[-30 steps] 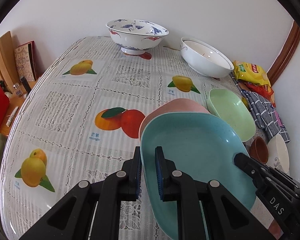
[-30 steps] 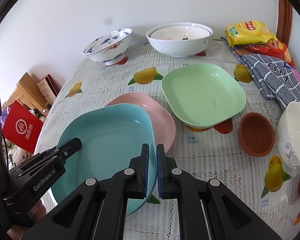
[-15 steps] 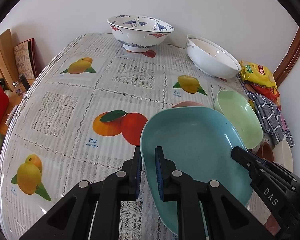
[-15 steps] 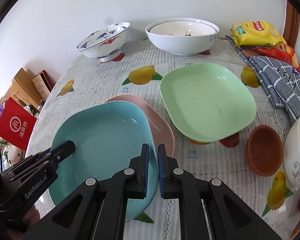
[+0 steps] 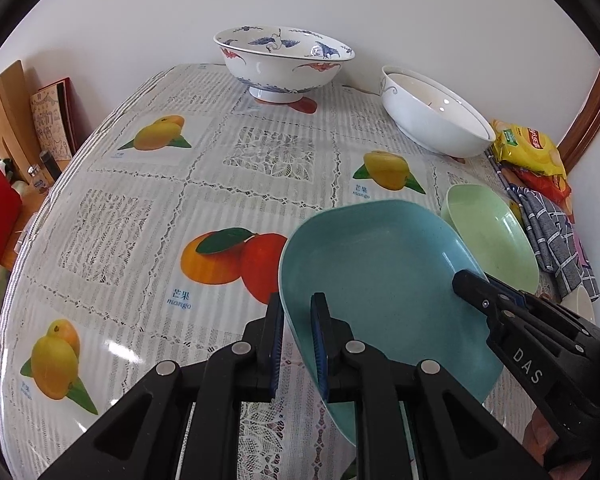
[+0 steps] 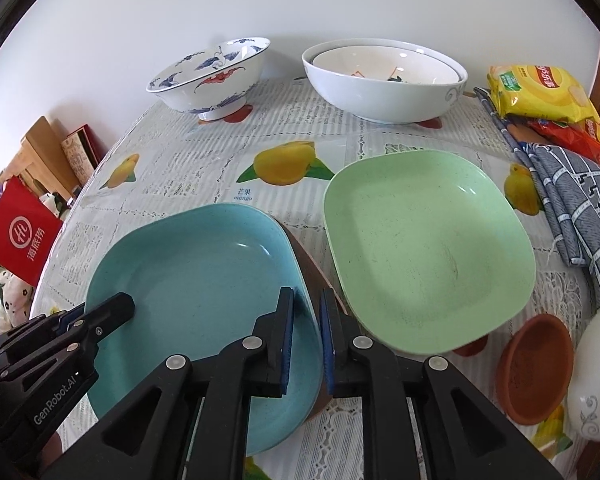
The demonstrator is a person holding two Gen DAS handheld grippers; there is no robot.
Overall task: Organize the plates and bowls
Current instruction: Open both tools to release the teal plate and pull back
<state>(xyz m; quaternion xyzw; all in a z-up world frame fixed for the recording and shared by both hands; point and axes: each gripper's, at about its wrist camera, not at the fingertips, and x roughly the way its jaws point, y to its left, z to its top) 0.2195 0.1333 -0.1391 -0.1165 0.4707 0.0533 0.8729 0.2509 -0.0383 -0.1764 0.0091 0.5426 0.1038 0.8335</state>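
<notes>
We saw the left gripper [image 5: 297,344] with its jaws clenched on the near left rim of the blue plate [image 5: 380,276]; the rim sat between the two blue pads. The right gripper [image 6: 305,340] straddled the right rim of the same blue plate, and its jaws were opening: in the right wrist view a gap showed between the pads and the rim, so they no longer pressed on it. The blue plate lay on top of a pink plate [image 6: 314,276], of which only a dark edge showed at the right side of the blue plate.

Just to the right of the blue plate stood the green plate [image 6: 428,256] on the desk [image 5: 140,208], close to it, but we could not tell whether the two touched. Beyond the green plate, to the right of the blue plate, were a small brown bowl [image 6: 534,368] and a white bowl with a grey pattern [image 6: 596,376]. Far behind the blue plate, near the wall, stood a blue-patterned bowl [image 5: 284,60] and a large white bowl [image 6: 384,76] with another bowl inside it. To the far right of the blue plate lay a checked cloth [image 6: 572,196] and yellow snack bags [image 6: 540,92]. The desk carried a cloth with fruit pictures.
</notes>
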